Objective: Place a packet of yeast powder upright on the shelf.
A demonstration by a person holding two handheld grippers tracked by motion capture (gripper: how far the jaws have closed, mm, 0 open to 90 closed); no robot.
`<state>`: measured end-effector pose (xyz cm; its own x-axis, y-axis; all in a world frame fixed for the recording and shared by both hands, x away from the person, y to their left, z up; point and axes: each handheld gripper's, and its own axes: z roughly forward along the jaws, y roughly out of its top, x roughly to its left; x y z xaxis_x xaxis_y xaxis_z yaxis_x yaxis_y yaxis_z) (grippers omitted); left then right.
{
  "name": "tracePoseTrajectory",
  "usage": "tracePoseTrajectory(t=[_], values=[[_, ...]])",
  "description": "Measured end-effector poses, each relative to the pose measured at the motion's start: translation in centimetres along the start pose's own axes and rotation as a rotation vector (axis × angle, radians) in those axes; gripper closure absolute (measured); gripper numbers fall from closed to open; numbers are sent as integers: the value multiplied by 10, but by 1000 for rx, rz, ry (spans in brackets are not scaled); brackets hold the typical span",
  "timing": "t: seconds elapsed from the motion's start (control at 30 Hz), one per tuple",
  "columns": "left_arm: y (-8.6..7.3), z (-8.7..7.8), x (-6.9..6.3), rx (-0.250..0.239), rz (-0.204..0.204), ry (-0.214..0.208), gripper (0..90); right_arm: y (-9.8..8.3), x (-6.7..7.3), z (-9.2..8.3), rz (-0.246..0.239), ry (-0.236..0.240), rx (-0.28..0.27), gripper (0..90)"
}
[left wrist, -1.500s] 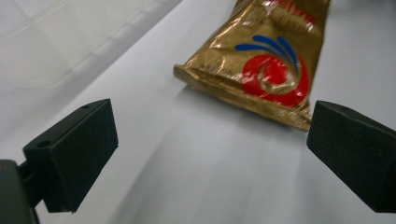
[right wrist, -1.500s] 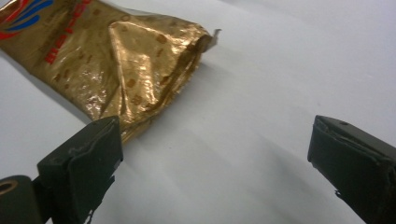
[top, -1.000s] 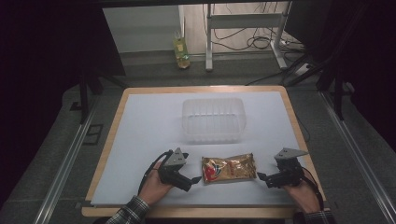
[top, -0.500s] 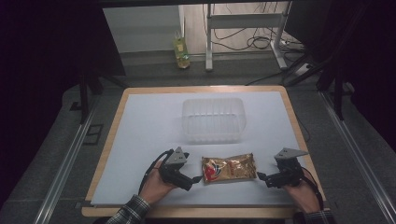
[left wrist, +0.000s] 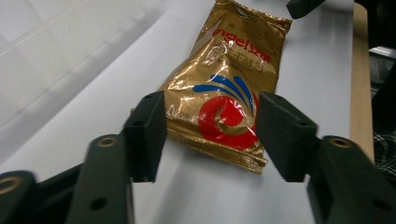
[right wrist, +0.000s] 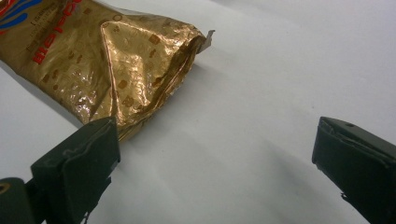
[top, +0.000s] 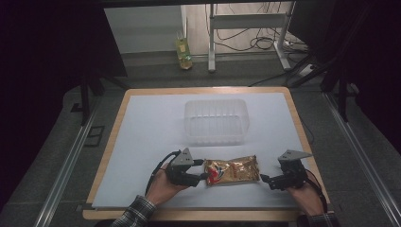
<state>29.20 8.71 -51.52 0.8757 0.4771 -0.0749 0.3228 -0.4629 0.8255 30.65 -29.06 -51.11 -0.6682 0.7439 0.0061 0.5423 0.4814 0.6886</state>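
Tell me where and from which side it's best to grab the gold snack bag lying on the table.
Probably by its near short end, the one with the red swirl. The snack bag lies flat, lengthwise between the two hands, and the left hand-held gripper already straddles that end, its jaws having just been closing either side of it. Come in low from the left, along the white table, and pinch across the width.

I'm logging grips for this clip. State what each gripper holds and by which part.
The left gripper, jaws just closing, straddles the red-swirl end of the gold snack bag; contact cannot be told. The right gripper holds nothing, open beside the bag's other end.
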Motion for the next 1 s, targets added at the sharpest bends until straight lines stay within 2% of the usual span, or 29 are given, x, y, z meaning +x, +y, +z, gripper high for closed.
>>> tracePoseTrajectory(t=[0.13, 0.3, 0.4, 0.6, 0.67, 0.87, 1.0], values=[[5, 8, -3, -4, 16, 12, 608, 0, 1, 1, -3, 2, 2, 12], [8, 17, -6, -16, 44, -5, 785, 1, 1, 1, -9, 1, 6, 13], [8, 23, -7, -11, 43, -23, 883, 1, 0, 3, -5, 7, 12, 13], [9, 36, -7, -6, 35, -31, 893, 2, 2, 4, -11, 6, 12, 13], [8, 42, -8, 16, 45, -24, 893, 2, 2, 5, -12, 7, 13, 13], [5, 42, -6, 24, 21, -35, 894, 2, 1, 3, -12, 6, 12, 15], [3, 41, -9, 25, 45, -14, 895, 2, 2, 1, -16, 3, 11, 15]])
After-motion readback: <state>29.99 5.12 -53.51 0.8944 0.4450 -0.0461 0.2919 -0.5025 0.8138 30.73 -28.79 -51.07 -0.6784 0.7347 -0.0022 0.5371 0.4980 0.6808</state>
